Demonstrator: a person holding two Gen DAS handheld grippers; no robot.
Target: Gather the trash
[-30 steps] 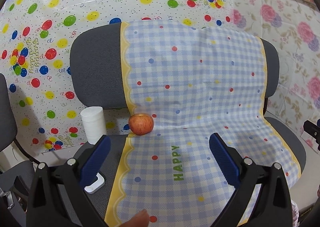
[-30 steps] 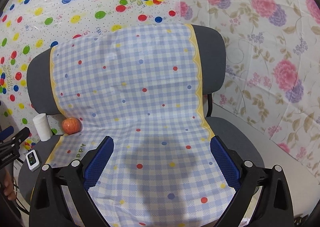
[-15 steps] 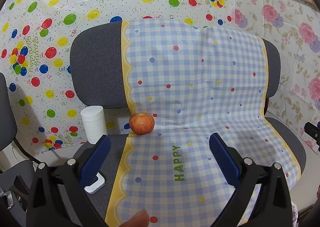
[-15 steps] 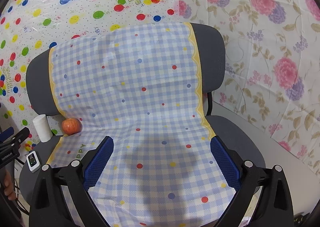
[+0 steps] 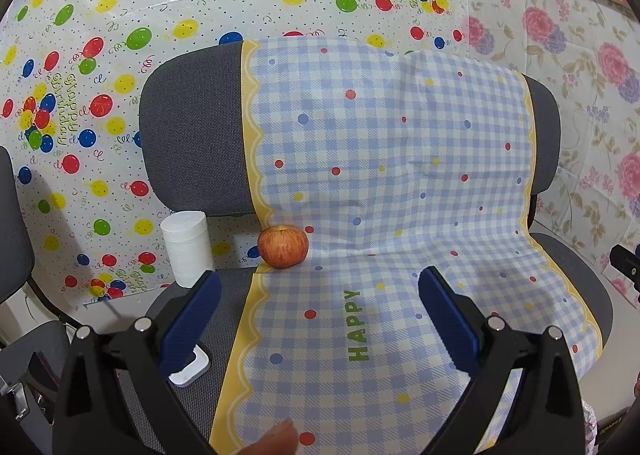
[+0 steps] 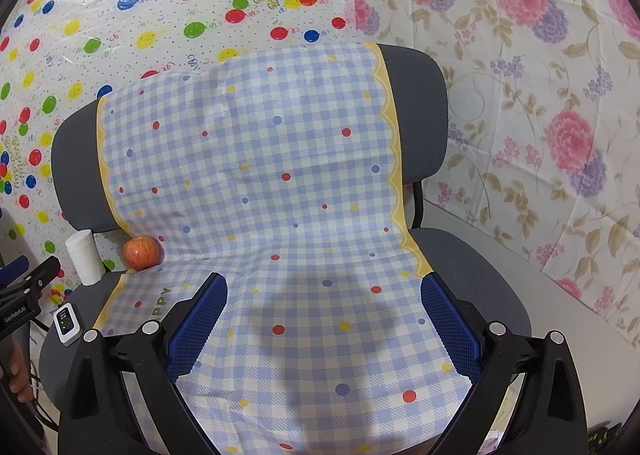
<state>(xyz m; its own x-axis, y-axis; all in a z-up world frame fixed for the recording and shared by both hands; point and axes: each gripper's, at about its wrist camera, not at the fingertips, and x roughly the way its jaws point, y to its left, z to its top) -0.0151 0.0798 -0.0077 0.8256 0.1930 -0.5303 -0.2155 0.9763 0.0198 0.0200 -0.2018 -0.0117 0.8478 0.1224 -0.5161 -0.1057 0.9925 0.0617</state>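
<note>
- The left gripper [image 5: 318, 297] hangs low in the frame with its blue-padded jaws spread wide and nothing between them, only the checked cloth [image 5: 384, 191] below
- The right gripper [image 6: 324, 303] is likewise spread apart and empty over the same cloth (a shadow falls on the fabric between its pads)
- An apple [image 5: 283, 246] sits left of centre in the left view, at the crease where seat meets backrest, on the cloth's yellow edge
- A white paper cup [image 5: 187, 248] stands upright just left of the apple, apart from it
- A small white device [image 6: 67, 324] lies on the grey chair [image 5: 192, 135] seat at lower left
- Behind, a balloon-print sheet [image 5: 120, 15] fills the upper left and a floral sheet [image 6: 540, 95] the right
</note>
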